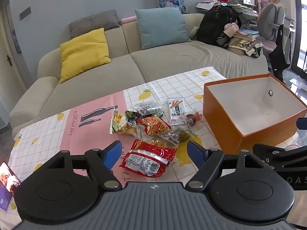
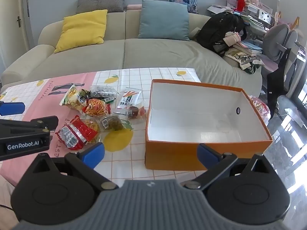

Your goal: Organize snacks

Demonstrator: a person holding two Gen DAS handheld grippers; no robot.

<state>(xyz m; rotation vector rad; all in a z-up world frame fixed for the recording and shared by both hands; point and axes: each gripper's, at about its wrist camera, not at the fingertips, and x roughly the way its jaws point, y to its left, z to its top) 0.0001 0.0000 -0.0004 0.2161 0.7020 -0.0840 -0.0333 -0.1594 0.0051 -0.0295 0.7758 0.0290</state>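
Note:
Several snack packets lie in a heap on the tablecloth: a red packet (image 1: 148, 158) nearest, an orange stick-snack bag (image 1: 155, 126), a yellow bag (image 1: 120, 123) and a white carrot packet (image 1: 176, 111). My left gripper (image 1: 154, 153) hangs open just above the red packet, touching nothing. To the right stands an orange box (image 2: 201, 149), open on top with a white, empty inside. My right gripper (image 2: 150, 153) is open in front of the box's near wall, with nothing between its fingers. The red packet (image 2: 76, 134) lies to its left.
A beige sofa (image 1: 172, 57) with yellow, teal and grey cushions runs behind the table; a black backpack (image 1: 218, 25) sits on its right end. A phone (image 1: 7, 176) lies at the table's near left corner. A shiny floor (image 2: 287, 134) drops off right of the box.

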